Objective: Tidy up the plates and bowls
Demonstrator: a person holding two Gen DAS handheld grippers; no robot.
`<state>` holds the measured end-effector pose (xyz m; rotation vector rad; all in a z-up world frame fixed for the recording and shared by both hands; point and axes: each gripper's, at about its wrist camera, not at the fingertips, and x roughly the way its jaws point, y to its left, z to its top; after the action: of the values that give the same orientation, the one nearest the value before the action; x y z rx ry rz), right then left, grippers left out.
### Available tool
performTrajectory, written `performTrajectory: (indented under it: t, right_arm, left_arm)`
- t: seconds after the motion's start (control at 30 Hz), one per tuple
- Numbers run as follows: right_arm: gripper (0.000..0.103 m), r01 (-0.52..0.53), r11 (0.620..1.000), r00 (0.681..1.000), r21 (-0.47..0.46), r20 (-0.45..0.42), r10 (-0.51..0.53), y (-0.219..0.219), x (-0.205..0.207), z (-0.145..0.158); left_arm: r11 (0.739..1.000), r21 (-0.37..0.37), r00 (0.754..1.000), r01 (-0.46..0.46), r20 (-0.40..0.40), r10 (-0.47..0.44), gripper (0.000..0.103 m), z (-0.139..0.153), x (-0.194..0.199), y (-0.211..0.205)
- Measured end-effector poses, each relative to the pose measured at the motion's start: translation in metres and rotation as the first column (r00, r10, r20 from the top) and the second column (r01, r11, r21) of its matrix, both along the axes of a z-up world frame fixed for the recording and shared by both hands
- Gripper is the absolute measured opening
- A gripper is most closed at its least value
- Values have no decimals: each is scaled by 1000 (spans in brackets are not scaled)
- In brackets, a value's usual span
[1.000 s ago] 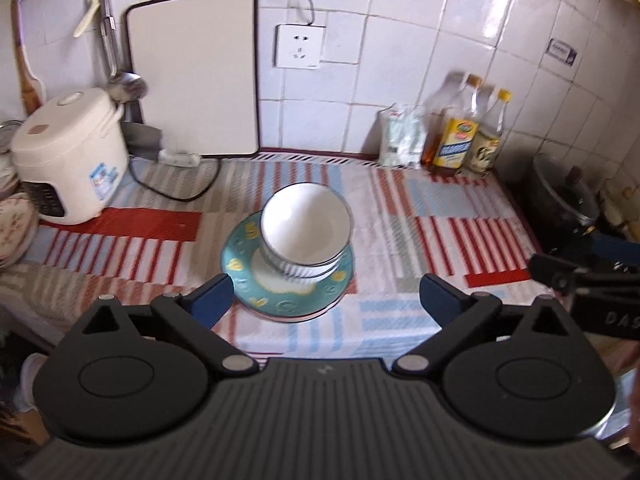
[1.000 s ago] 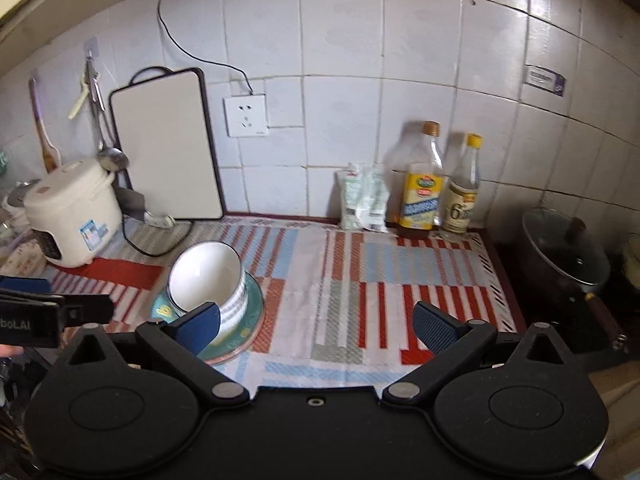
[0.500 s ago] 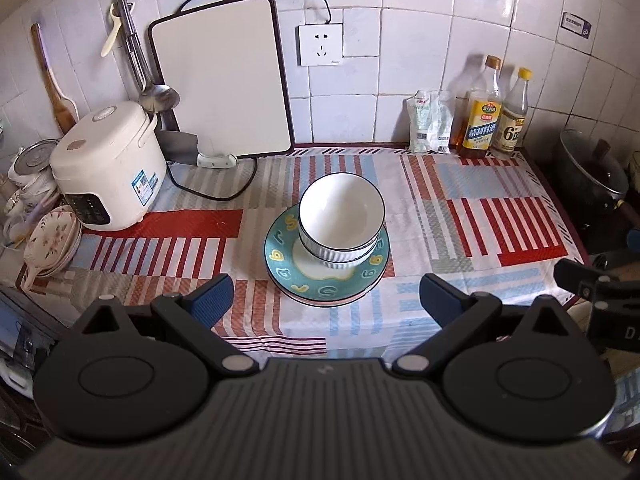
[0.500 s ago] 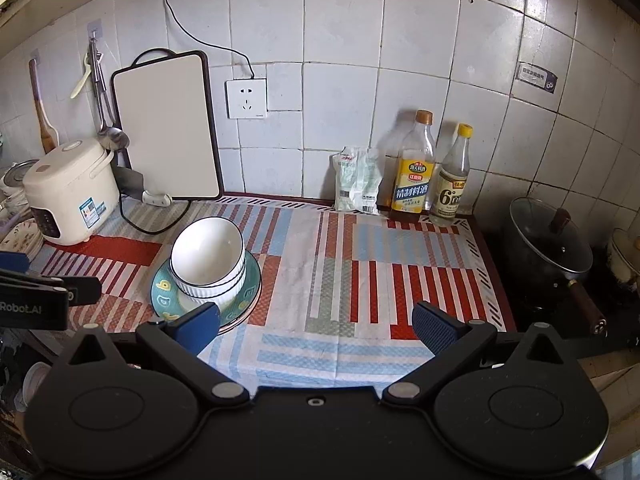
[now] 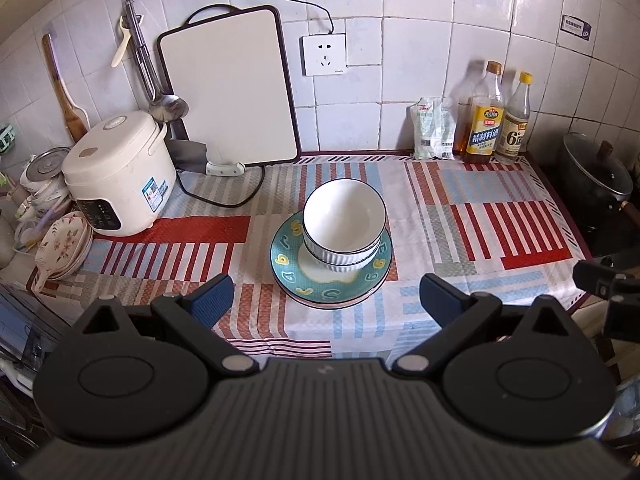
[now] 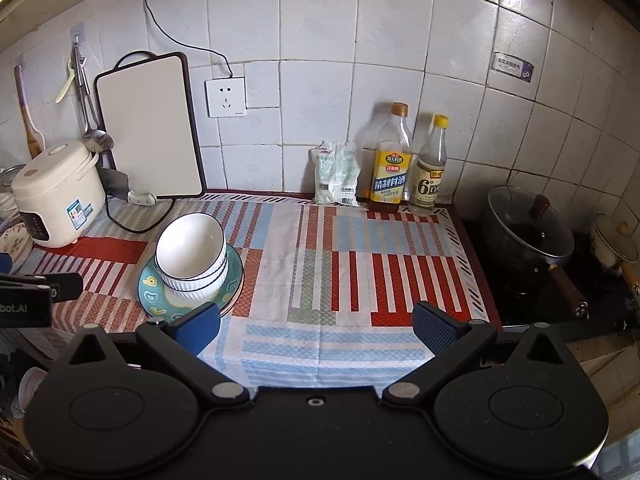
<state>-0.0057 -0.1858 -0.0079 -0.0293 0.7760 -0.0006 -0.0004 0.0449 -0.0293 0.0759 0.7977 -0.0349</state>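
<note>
Two grippers are mine here, and both have drawn back from the counter over the last second: in the earlier left view the dishes filled the middle close under the fingers, and now they sit smaller and farther off, with more wall and cloth showing around them. My left gripper [image 5: 326, 294] hangs spread wide with nothing between its blue pads, and my right gripper [image 6: 316, 326] is likewise released and empty. The white bowls [image 5: 344, 222], nested one in the other, rest on the teal plate [image 5: 286, 262], which seems to lie on a second plate whose pale rim peeks out beneath it; from my left camera the stack lies at about twelve o'clock, from my right at about ten. I judge the stacking done, since nothing else on the cloth needs gathering and my hands are backing off. The striped tablecloth [image 6: 348, 264] in red, blue and grey covers the counter. At ten o'clock in the left view stands a rice cooker [image 5: 120, 176], with a white cutting board [image 5: 228, 88] leaning on the tiled wall at eleven. Two bottles [image 5: 498, 120] and a small packet [image 5: 434, 130] stand at one o'clock, and a lidded dark pot [image 6: 528, 236] sits at two o'clock in the right view. Floral dishes [image 5: 60, 244] lie at nine, past the cooker.
</note>
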Motion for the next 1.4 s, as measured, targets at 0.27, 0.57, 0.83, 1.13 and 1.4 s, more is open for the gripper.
performTrajectory:
  t: [0.27,0.57,0.83,1.13,1.4]
  right_arm:
    - [103,8,1000,999,11,48,-8,-1,-9,0]
    - [103,6,1000,997,-13,73,-5,-1,-15,-4]
    - [103,40,999,993,-35,109,-36,-8,-23,3]
    - [103,48,998,992,-39,118,-43,-9,-26,5]
    - [103,46,998,994,-44,98,-41,-6,-24,4]
  left_arm:
    - [1000,-4,1000,3,30,-3,101,2,-9,-3]
    - [1000,-17,999,-11,46,12,101,-2,-14,-4]
    - [1000,-6,998,-14,69,14,101,-1,-17,-7]
    - [1000,-31,998,-1,70,3,101,0,-21,-9]
    - [1000,-28,998,6,64,-5,101,-2,-20,-9]
